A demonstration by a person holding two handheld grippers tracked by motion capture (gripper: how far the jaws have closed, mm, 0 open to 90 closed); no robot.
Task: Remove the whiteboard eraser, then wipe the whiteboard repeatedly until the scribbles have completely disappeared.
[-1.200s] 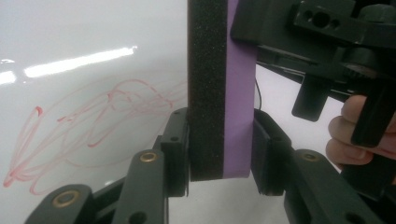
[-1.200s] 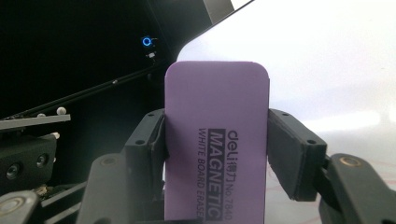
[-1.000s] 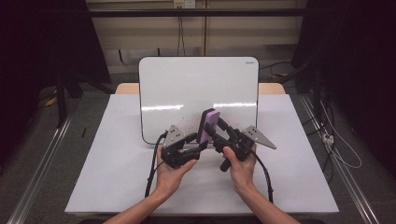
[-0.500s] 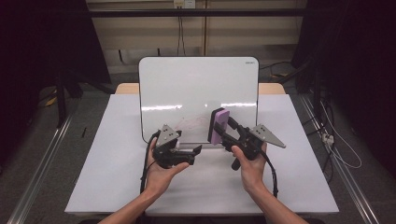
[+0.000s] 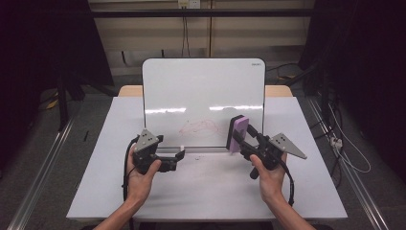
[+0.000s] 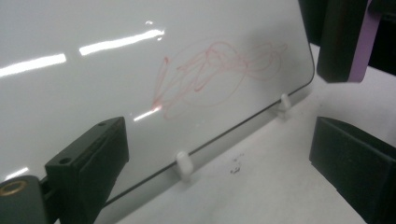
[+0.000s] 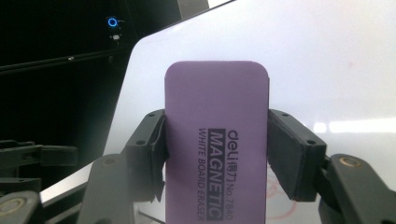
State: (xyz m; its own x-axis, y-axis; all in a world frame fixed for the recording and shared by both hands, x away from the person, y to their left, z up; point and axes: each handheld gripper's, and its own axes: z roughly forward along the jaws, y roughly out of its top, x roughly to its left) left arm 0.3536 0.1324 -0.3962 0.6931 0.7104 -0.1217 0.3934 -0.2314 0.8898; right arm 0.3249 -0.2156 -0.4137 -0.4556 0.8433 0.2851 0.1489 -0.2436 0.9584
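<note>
Purple magnetic whiteboard eraser [image 7: 216, 140], rounded corners, black felt underside, black print on its back, clamped upright in right gripper [image 5: 241, 139] at whiteboard [image 5: 203, 86] 5 o'clock edge. Left gripper [image 5: 179, 154] at 7 o'clock, jaws just opened wide, nothing between. Red scribble [image 6: 217, 70] on board.

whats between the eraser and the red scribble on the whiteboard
Nothing: in the high view, bare board surface separates the purple eraser, clamped in the right gripper, from the red scribble on the whiteboard.
</note>
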